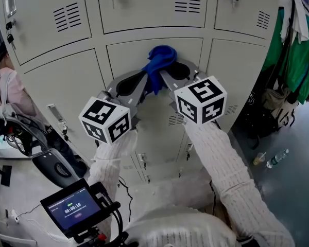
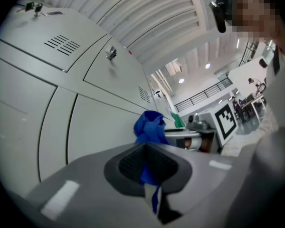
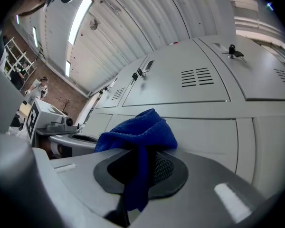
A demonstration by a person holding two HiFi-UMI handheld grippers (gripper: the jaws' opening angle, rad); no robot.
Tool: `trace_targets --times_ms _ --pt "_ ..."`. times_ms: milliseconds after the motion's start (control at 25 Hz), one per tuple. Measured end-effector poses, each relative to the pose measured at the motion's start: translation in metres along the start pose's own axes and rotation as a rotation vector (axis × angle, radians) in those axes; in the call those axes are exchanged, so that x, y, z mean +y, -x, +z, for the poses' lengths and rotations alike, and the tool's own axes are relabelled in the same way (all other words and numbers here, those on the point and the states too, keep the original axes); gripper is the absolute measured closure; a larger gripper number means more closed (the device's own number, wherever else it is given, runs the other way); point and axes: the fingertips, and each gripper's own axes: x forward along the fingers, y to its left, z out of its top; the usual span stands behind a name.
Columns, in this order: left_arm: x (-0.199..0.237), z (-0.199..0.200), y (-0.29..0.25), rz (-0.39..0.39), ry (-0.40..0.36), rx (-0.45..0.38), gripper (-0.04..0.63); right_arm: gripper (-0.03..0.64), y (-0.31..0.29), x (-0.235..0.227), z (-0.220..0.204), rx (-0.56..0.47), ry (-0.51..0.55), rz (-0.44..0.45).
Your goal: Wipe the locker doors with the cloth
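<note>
The cloth (image 1: 159,60) is deep blue against the pale grey lockers (image 1: 62,86). The left tool (image 1: 146,78) and right tool (image 1: 167,76) are grey with black pads (image 1: 129,84), and their cubes (image 1: 105,120) are white with black square markers. The sleeves (image 1: 221,163) are white with a fine ribbed weave, green clothes (image 1: 298,60) hang at the right, and the floor (image 1: 293,189) is dark grey.

Green clothes (image 1: 300,55) hung at the right above a grey floor (image 1: 296,194); strip lights (image 3: 80,17) lit a ribbed white ceiling (image 3: 137,27).
</note>
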Motion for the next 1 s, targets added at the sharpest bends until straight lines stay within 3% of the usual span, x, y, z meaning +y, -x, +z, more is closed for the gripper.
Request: trace_targets --times_ms 240,520,1000 --pt "-0.008 -0.030 0.001 -0.028 0.042 0.062 0.595 0.568 0.004 0.008 -0.026 0.044 -0.025 0.016" --pt "-0.026 -0.079 0.007 -0.055 0.108 0.154 0.595 0.569 0.015 0.026 -0.085 0.168 -0.051 0.044" --pt "-0.055 -0.180 0.031 -0.055 0.308 0.306 0.594 0.569 0.039 0.056 -0.197 0.375 -0.193 0.034"
